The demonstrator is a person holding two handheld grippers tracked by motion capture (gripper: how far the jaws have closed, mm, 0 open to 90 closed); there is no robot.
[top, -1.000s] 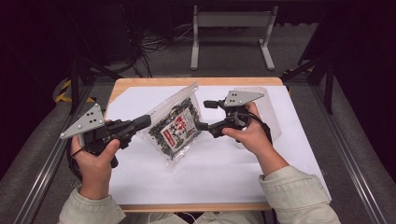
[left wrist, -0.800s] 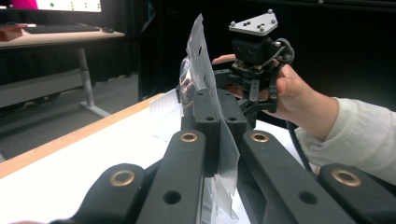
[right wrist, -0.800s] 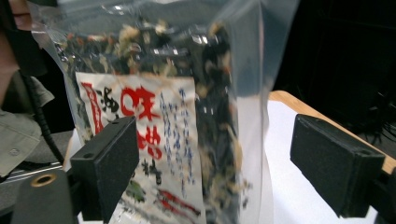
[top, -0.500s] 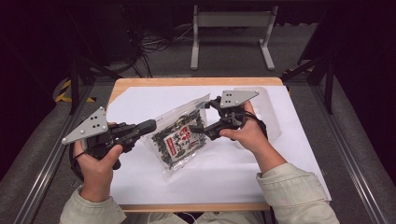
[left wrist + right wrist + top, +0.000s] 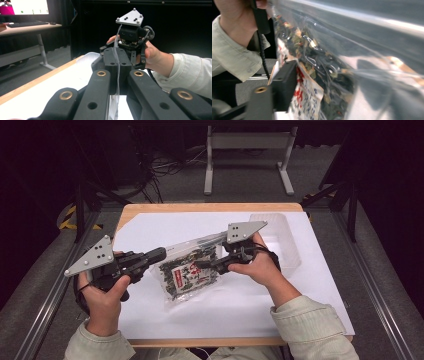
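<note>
A clear plastic bag (image 5: 187, 275) of dark dried leaves with a red and white label hangs low over the white sheet between my two grippers. My left gripper (image 5: 161, 254) is shut on the bag's left edge. In the left gripper view that thin clear film (image 5: 115, 82) runs up between the closed jaws. My right gripper (image 5: 200, 265) reaches in from the right over the bag's middle. Its jaws have just been closing with the bag (image 5: 324, 75) between them. One black finger (image 5: 284, 82) rests against the label, and the other is hidden behind the bag.
A white sheet (image 5: 250, 315) covers the wooden table (image 5: 200, 207). A clear plastic tub (image 5: 280, 237) stands at the back right, close behind the right hand. Metal frame legs (image 5: 247, 142) rise beyond the table's far edge. Grey floor lies on both sides.
The bag has sunk and tipped flatter toward the sheet. My right gripper has slid left onto the bag's middle and its jaws have narrowed. The left hand has stayed put.
</note>
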